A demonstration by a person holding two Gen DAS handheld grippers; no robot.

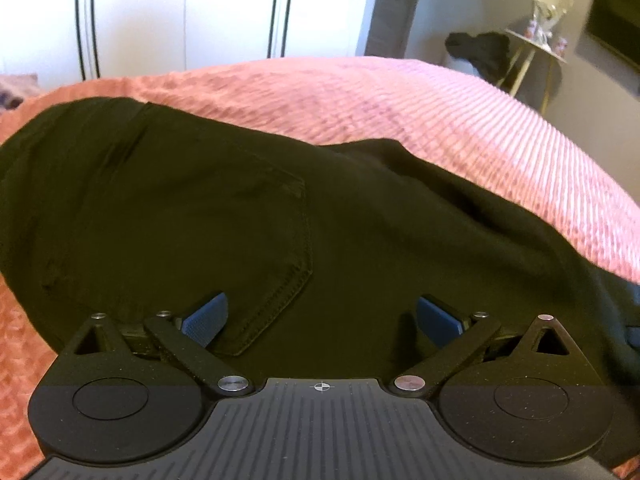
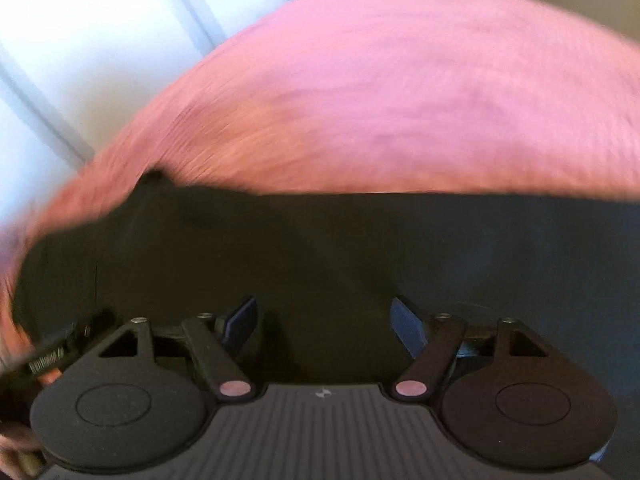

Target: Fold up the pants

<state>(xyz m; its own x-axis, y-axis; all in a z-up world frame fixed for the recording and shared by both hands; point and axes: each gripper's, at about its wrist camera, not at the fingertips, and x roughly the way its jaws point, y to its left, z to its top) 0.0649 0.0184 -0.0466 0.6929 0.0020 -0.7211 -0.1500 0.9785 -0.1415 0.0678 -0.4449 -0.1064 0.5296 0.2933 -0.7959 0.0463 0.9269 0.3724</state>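
Black pants point(image 1: 240, 208) lie on a pink ribbed bedspread point(image 1: 400, 104), back pocket point(image 1: 276, 248) facing up. My left gripper point(image 1: 320, 316) is open just above the pants near the pocket, blue pads point(image 1: 206, 318) wide apart, holding nothing. In the blurred right wrist view the pants point(image 2: 320, 248) spread across the lower half over the bedspread point(image 2: 400, 92). My right gripper point(image 2: 324, 324) is open over the black fabric, empty. The other gripper's body point(image 2: 52, 356) shows at the lower left edge.
White wardrobe doors point(image 1: 180, 12) stand behind the bed. A small side table point(image 1: 536, 44) with a wrapped item and a dark garment point(image 1: 480, 52) beside it stand at the far right. A dark screen point(image 1: 616, 16) hangs on the wall.
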